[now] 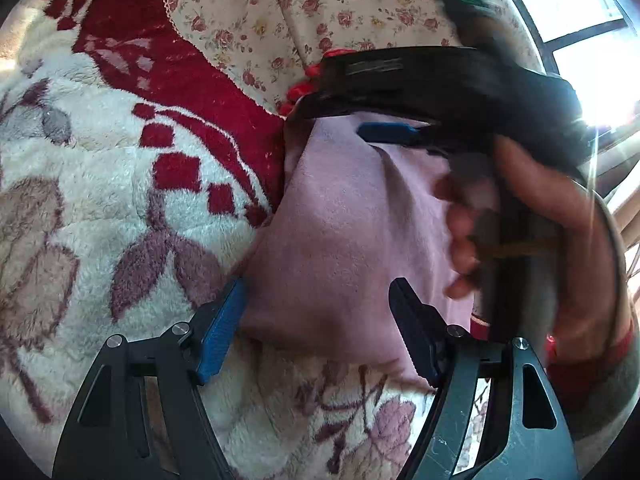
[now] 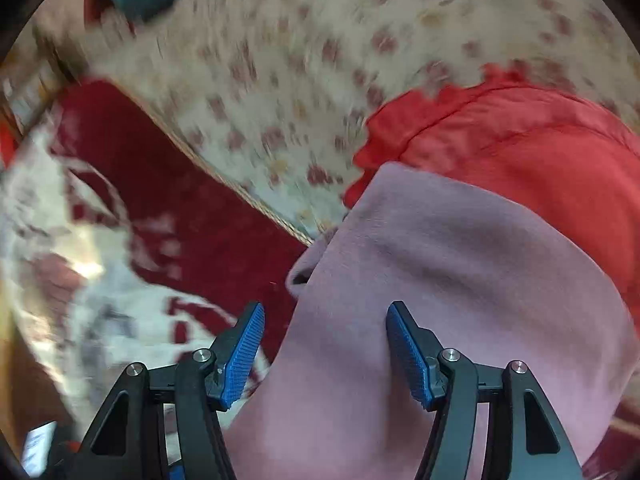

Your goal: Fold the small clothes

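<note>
Left wrist view, step: a fold of the pink garment (image 1: 344, 232) is judged to be just completed or being released; the cloth is seen lying bunched on the fleece blanket (image 1: 100, 208), from the centre toward 5 o'clock.
Left wrist view, left gripper (image 1: 316, 328): the jaws are stood wide apart at 6 o'clock, with the pink cloth lying between and beyond the blue pads; no pad is seen pressing on it, so nothing is held.
Left wrist view, right gripper (image 1: 386, 133): it is seen at 1 to 2 o'clock, blurred, above the far edge of the pink cloth, carried by a hand (image 1: 552, 240) at 3 o'clock; whether cloth is touched there cannot be told.
Left wrist view, surroundings: a floral sheet (image 1: 304, 12) is seen at 12 o'clock, and a strip of red garment (image 1: 300, 92) is glimpsed under the right tool.
Right wrist view, step: the pink garment (image 2: 440, 280) is spread from the centre to 5 o'clock, partly over the red garment (image 2: 520, 148) at 2 o'clock.
Right wrist view, right gripper (image 2: 324, 348): the jaws are held well open; one pad (image 2: 408, 356) is over the pink cloth, the other over the blanket (image 2: 100, 280); nothing is gripped.
Next move, judged: a free edge should be found and pinched by both tools, then carried across for the following fold, with the red garment left undisturbed.
</note>
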